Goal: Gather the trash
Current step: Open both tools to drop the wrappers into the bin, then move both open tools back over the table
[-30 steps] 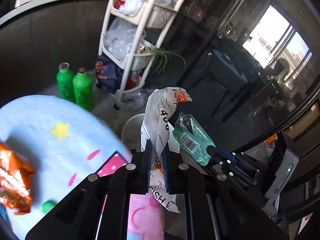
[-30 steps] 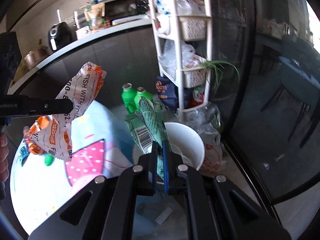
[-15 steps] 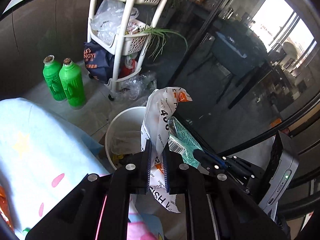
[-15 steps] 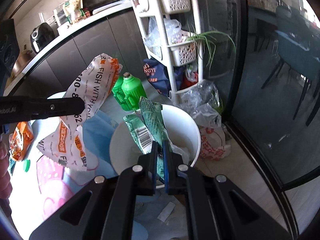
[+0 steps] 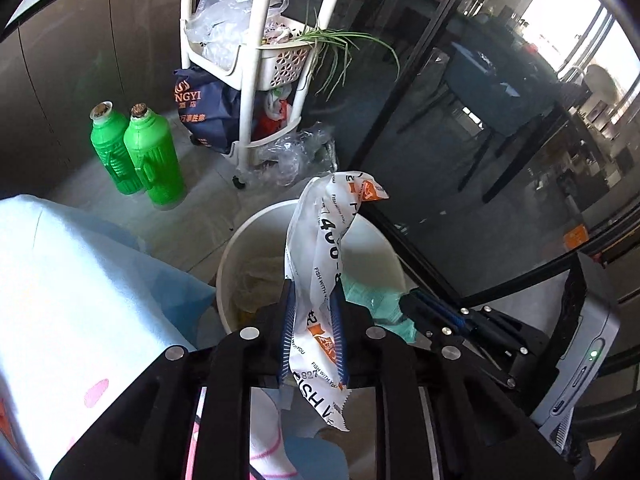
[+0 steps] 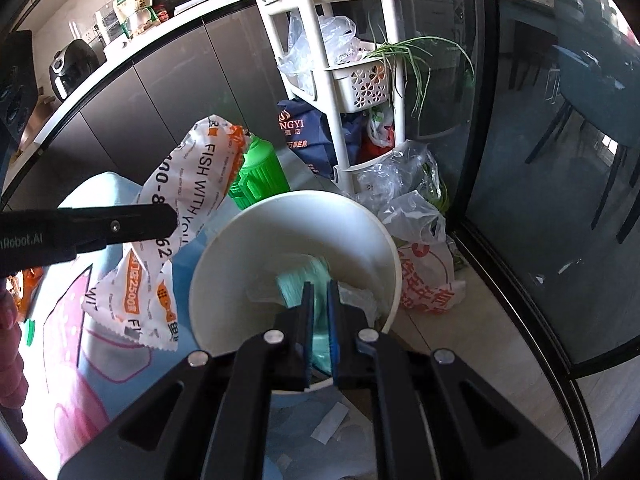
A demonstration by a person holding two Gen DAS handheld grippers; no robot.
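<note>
White wrapper (image 5: 320, 264) between opening left fingers (image 5: 289, 320), above bin (image 5: 240, 240).

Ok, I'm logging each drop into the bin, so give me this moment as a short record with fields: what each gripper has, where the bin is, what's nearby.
left gripper: jaws opening, white and orange wrapper between them, above the bin
right gripper: jaws opening, green wrapper between them, over the bin's mouth
bin: white, round, on the floor, some trash already inside
beside the bin: blue patterned cloth
behind the bin: two green bottles, white shelf cart, loose plastic bags
</note>
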